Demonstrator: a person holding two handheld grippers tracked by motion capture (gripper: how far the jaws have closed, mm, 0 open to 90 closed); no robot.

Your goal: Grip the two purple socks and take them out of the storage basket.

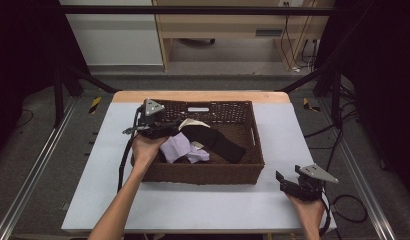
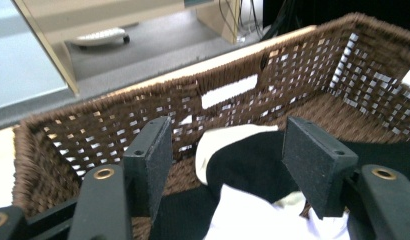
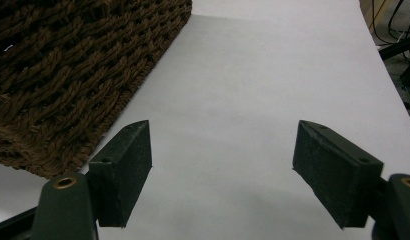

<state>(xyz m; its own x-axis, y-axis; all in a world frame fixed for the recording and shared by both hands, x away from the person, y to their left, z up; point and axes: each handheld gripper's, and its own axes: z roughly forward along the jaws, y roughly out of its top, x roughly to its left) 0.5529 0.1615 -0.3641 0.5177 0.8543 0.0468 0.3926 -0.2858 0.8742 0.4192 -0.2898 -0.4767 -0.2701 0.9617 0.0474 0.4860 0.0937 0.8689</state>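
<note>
A brown wicker basket (image 1: 203, 176) stands mid-table and holds a long black cloth (image 1: 218, 142), a lavender cloth (image 1: 177, 147) and a cream cloth (image 1: 193, 123). My left gripper (image 1: 169, 131) reaches into the basket's left part, low over the clothes. In the left gripper view its jaws stand apart, so the left gripper (image 2: 233, 160) is open, with the black cloth (image 2: 253, 170), the cream cloth (image 2: 228, 137) and a pale cloth (image 2: 253, 215) lying under and between them, none pressed. My right gripper (image 1: 288, 175) rests near the table's front right corner. The right gripper (image 3: 225, 170) is open with nothing between its pads.
The basket's woven far wall (image 2: 118, 125) has a handle slot and rises just beyond the left jaws. The basket's corner (image 3: 68, 75) lies left of the right gripper, with bare white tabletop (image 3: 253, 75) ahead. Dark frame rails and cables flank the table.
</note>
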